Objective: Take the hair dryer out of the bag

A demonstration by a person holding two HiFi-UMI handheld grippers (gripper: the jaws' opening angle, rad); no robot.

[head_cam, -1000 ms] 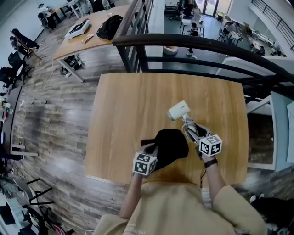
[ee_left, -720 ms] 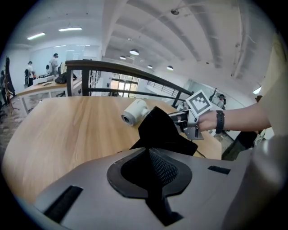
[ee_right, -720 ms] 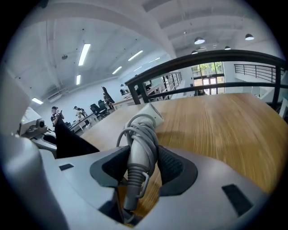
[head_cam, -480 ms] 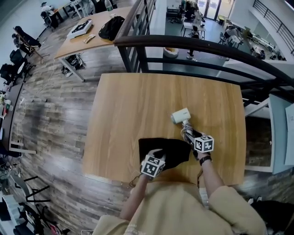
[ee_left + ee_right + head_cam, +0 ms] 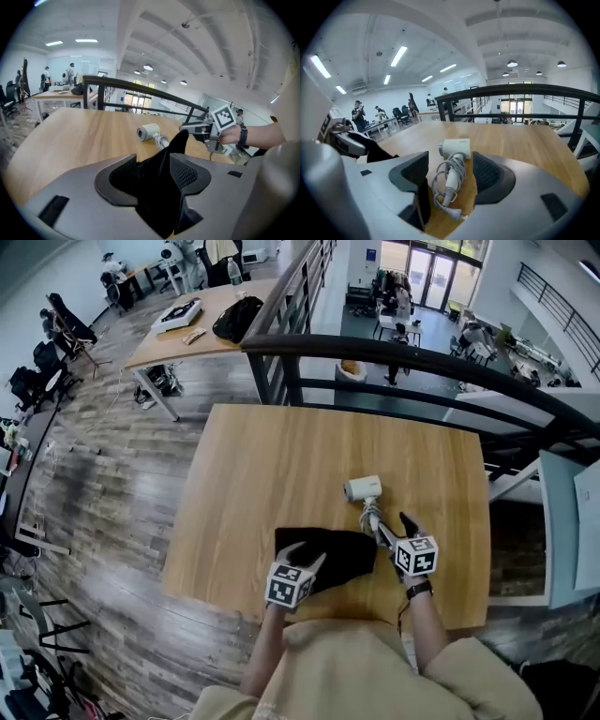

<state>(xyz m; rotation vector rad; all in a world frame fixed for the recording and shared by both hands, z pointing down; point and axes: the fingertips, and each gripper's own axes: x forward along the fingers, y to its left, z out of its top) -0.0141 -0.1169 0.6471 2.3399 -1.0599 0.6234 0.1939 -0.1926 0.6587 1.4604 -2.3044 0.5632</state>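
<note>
White hair dryer (image 5: 364, 488) (print unreadable) lies just beside black bag (image 5: 323, 554).

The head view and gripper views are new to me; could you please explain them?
A person at a wooden table holds a two-jaw tool in each hand. The head view looks down from a camera on their head; each gripper view comes from a camera riding on one tool. A white hair dryer and a black bag lie on the table. The left tool has just opened, bag cloth between its jaws; the right tool has just opened around the dryer's handle and cord.
</note>
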